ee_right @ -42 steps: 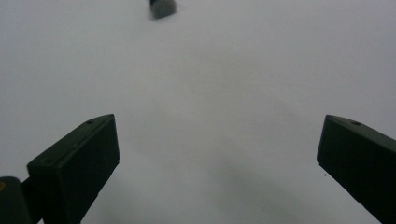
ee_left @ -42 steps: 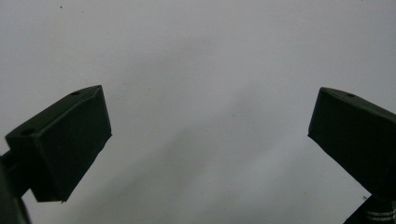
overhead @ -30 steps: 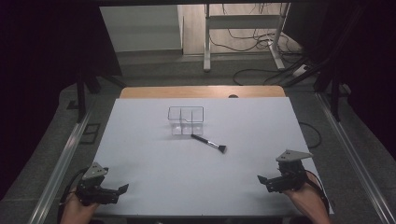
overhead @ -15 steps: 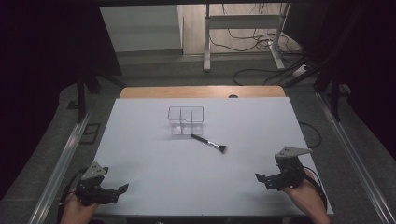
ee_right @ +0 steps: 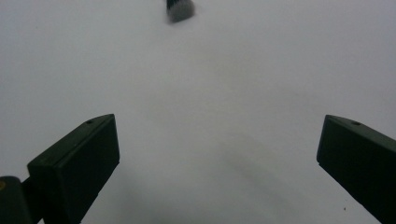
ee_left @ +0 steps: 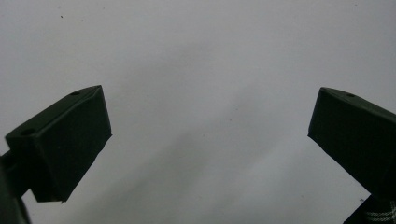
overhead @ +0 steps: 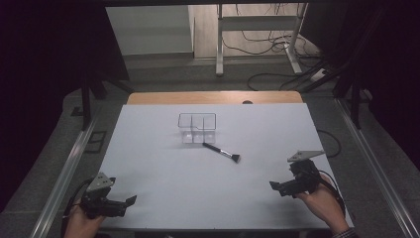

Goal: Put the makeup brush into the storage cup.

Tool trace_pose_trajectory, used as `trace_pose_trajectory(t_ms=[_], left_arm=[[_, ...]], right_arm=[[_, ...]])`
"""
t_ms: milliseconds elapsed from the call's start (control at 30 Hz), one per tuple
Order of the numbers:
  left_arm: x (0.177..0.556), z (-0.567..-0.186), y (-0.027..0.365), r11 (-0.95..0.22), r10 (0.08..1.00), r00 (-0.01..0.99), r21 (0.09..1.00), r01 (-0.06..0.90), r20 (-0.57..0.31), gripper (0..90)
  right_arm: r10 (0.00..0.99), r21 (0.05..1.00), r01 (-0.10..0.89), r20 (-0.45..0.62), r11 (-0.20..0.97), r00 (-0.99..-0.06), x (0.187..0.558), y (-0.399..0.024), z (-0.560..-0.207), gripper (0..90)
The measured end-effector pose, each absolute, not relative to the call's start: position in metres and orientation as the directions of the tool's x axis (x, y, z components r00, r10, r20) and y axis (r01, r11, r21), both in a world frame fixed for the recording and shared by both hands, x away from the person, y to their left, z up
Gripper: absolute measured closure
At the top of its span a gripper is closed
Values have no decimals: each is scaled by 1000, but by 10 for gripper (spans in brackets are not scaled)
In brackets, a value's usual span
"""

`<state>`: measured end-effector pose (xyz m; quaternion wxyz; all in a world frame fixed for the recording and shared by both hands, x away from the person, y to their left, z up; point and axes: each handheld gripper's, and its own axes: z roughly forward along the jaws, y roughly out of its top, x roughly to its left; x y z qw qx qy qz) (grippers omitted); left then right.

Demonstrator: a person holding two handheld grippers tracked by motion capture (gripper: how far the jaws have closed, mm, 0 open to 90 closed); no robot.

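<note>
Both grippers spread, empty: right gripper (overhead: 278, 187) nearest brush (overhead: 221, 151); thin handle could roll or nudge clear box (overhead: 197, 128). Left gripper (overhead: 128, 202) idle.

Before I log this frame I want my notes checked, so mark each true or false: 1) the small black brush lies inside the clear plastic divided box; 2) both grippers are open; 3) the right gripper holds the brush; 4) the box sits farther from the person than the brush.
1) False. The small black brush lies on the pale grey table top, just outside the clear plastic divided box, its handle end close to the box's near right corner.
2) True. The left gripper and the right gripper both show their jaws wide apart, with nothing between them.
3) False. The right gripper is empty, near the table's right front edge, well apart from the brush.
4) True.
</note>
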<state>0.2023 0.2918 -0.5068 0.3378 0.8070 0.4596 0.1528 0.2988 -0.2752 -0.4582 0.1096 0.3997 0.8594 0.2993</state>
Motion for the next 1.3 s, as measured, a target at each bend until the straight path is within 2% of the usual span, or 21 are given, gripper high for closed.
trace_pose_trajectory(t_ms=[500,1300], left_arm=[[202,-507,291,-352,847,529,685,638,-57,0],[202,-507,290,-364,845,533,678,638,-48,0]], right_arm=[[757,583,633,46,509,-652,314,-264,-451,0],[716,555,602,16,574,-698,338,-247,-440,0]])
